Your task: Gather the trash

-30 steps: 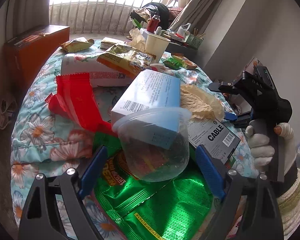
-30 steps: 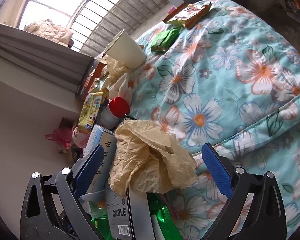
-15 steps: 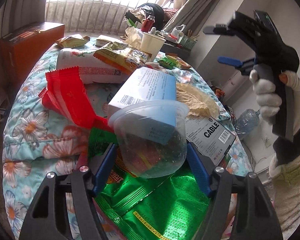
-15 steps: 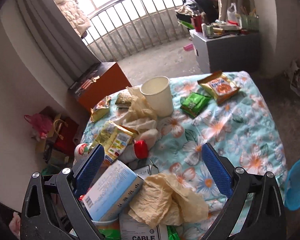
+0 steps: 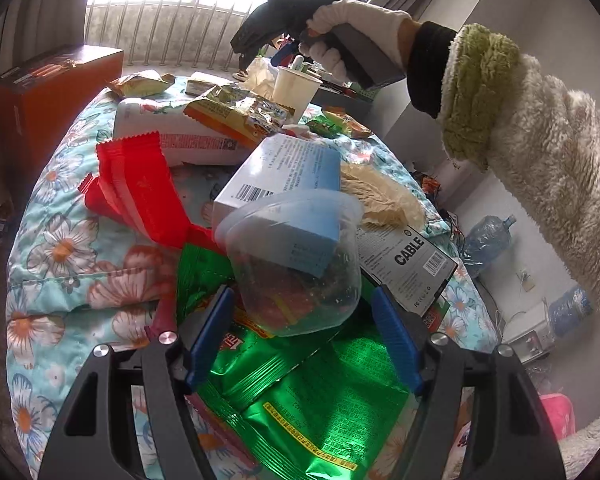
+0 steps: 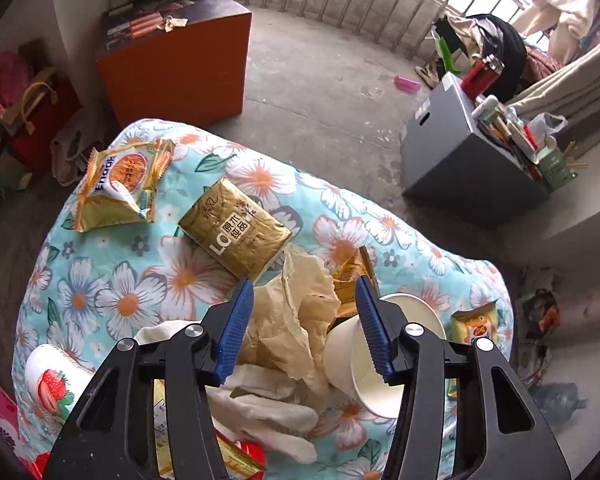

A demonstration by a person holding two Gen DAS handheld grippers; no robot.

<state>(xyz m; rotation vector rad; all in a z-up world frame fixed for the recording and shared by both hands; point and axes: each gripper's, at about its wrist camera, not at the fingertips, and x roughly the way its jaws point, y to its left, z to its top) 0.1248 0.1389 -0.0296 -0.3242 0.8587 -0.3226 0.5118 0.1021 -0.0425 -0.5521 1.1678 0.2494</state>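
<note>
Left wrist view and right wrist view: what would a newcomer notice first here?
First, the clear plastic cup between the left tongs, lying on a shiny green wrapper with a blue-white box poking into it. In the right wrist view, the right tongs hang over crumpled tan paper beside a white paper cup on the flowered cloth.

A bed-like surface under a floral quilt (image 6: pixel 112 300) carries the litter. Toward its far end lie a yellow snack bag (image 6: pixel 120 188) and, well apart from it, a gold packet (image 6: pixel 236 232). Crumpled brown paper (image 6: pixel 292 312) lies beside a tipped paper cup (image 6: pixel 364 348), with white tissue (image 6: pixel 260 400) just below them. A small orange packet (image 6: pixel 476 324) sits near the right edge. At the near end, a green foil bag (image 5: pixel 320 400) lies flat, a red wrapper (image 5: pixel 140 192) to its left, a "CABLE" box (image 5: pixel 408 268) to its right.
</note>
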